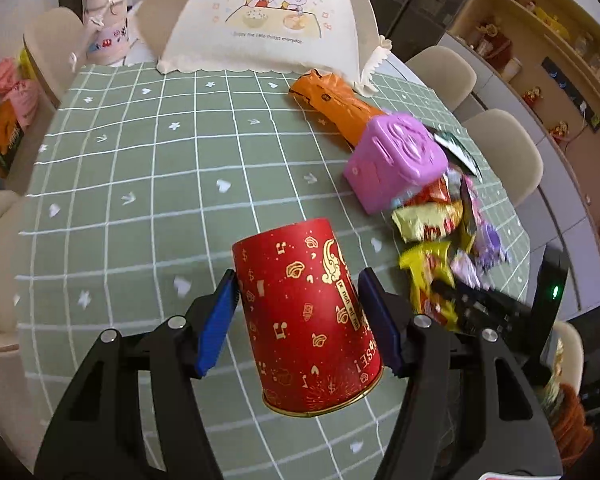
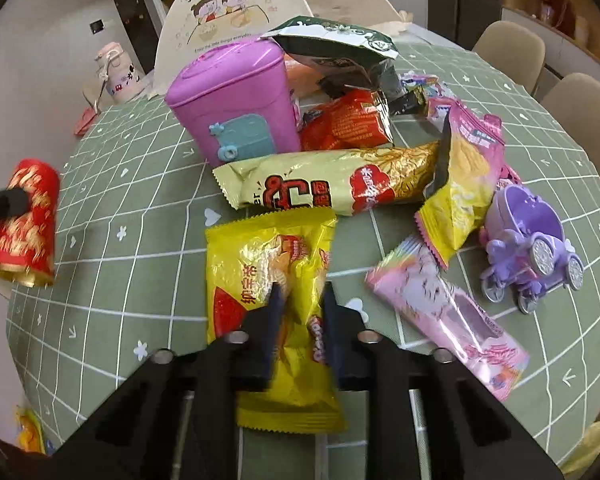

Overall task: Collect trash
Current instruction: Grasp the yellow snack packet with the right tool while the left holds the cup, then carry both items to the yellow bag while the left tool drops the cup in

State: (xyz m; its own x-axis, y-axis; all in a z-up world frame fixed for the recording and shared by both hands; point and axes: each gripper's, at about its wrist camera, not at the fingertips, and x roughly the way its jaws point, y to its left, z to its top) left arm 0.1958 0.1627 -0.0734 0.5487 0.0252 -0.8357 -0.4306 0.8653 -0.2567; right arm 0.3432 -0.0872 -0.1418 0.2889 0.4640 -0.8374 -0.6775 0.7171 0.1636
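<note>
My left gripper (image 1: 300, 312) is shut on a red can with gold print (image 1: 304, 344) and holds it tilted above the green checked tablecloth (image 1: 140, 200). The same can (image 2: 24, 220) shows at the left edge of the right wrist view. My right gripper (image 2: 302, 300) is down on a yellow snack packet (image 2: 260, 256) that lies on the table. Its two fingers pinch the crumpled middle of the packet. Behind it lie a gold wrapper (image 2: 332, 188), a red packet (image 2: 348, 124) and a yellow and pink packet (image 2: 460, 196).
A purple toy box (image 2: 236, 100) and a dark open bag (image 2: 336, 48) stand behind the wrappers. A purple toy carriage (image 2: 528, 248) and a pink wrapper (image 2: 444, 312) lie at the right. An orange bag (image 1: 332, 104) and a folding food cover (image 1: 260, 20) are at the back, with chairs (image 1: 504, 152) around.
</note>
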